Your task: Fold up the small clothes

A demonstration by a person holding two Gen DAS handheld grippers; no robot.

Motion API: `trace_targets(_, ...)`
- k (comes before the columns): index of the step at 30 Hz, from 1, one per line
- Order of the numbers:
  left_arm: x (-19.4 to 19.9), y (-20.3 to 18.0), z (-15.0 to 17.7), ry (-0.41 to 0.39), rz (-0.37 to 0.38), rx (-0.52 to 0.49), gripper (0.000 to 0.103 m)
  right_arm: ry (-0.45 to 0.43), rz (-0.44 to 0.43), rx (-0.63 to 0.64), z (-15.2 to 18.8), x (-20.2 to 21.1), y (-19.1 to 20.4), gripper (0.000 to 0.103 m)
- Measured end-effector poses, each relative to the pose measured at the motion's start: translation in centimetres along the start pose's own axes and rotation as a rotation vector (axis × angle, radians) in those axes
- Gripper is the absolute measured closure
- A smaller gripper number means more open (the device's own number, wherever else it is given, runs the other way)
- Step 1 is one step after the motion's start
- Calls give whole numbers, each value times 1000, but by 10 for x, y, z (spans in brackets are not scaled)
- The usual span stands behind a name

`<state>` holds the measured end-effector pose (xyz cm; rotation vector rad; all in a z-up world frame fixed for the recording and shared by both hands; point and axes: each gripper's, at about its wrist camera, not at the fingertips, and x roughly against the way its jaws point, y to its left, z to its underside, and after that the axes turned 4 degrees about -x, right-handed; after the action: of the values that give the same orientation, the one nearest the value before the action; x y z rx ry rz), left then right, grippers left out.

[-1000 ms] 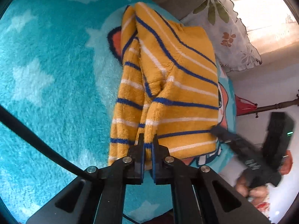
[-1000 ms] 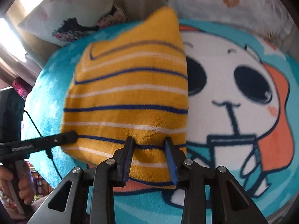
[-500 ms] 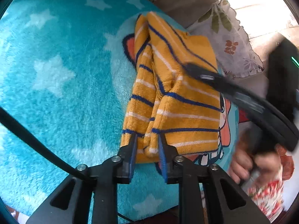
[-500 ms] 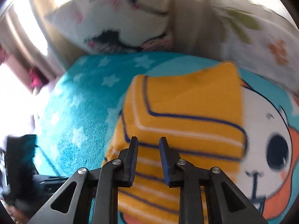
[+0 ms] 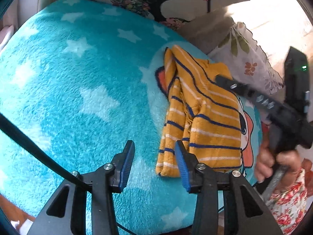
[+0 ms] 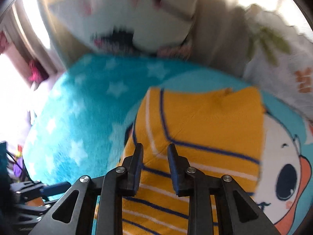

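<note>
Setting: a fluffy turquoise blanket [image 5: 78, 101] with pale stars and a cartoon face print, spread over a soft, rounded base; patterned pillows [image 5: 156, 2] lie along its far edge.
Garment: a small mustard-yellow sweater [image 5: 203, 117] with navy and white stripes, folded into a rough rectangle, lies on the right part of the blanket, partly over the cartoon print.
Left hand-held gripper [image 5: 154, 156]: its blue-padded jaws are spreading apart, with only blanket between them; the right finger sits just beside the near left corner of the sweater, and the pads do not press on the cloth.
Right hand-held gripper [image 6: 154, 156]: in its own blurred view it hangs over the near half of the sweater with jaws parted and widening slightly; striped cloth shows in the gap below, but nothing is pinched.
Right gripper from the left view: its black fingers reach over the far right edge of the sweater, held by a hand [image 5: 273, 160] at the right edge of the blanket.
Person: a floral-print sleeve or garment [image 5: 289, 201] shows below that hand.
</note>
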<state>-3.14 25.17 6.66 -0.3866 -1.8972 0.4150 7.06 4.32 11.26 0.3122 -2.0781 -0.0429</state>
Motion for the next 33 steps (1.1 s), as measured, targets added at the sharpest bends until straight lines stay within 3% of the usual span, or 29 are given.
trace_targets(4, -12, -26, -18, 12, 13, -70, 61, 3, 2, -109, -11, 5, -35, 75)
trace_targets(5, -15, -32, -20, 7, 8, -98, 56, 11, -5, -139, -12, 3, -43, 75)
trace_targets(7, -25, -43, -26, 17, -31, -140, 54, 58, -27, -214, -15, -14, -63, 75)
trace_targets(9, -34, -46, -27, 50, -35, -137, 54, 74, 8, -298, -15, -27, -87, 76)
trace_targets(11, -37, -47, -25, 68, -21, -128, 54, 17, 81, -353, -14, -18, -102, 77)
trace_targets(13, -35, -46, -20, 73, -30, -137, 51, -50, 95, -385, -10, 4, -104, 74)
trace_targets(20, -37, -45, -14, 83, -78, -150, 48, -71, 172, -248, 34, 43, -71, 73)
trace_targets(27, -45, -54, -14, 105, -107, -181, 48, 98, 160, -174, 119, 24, -44, 72)
trace_targets(33, -40, -61, -15, 83, -127, -217, 48, 128, 131, -113, 139, 41, -29, 72)
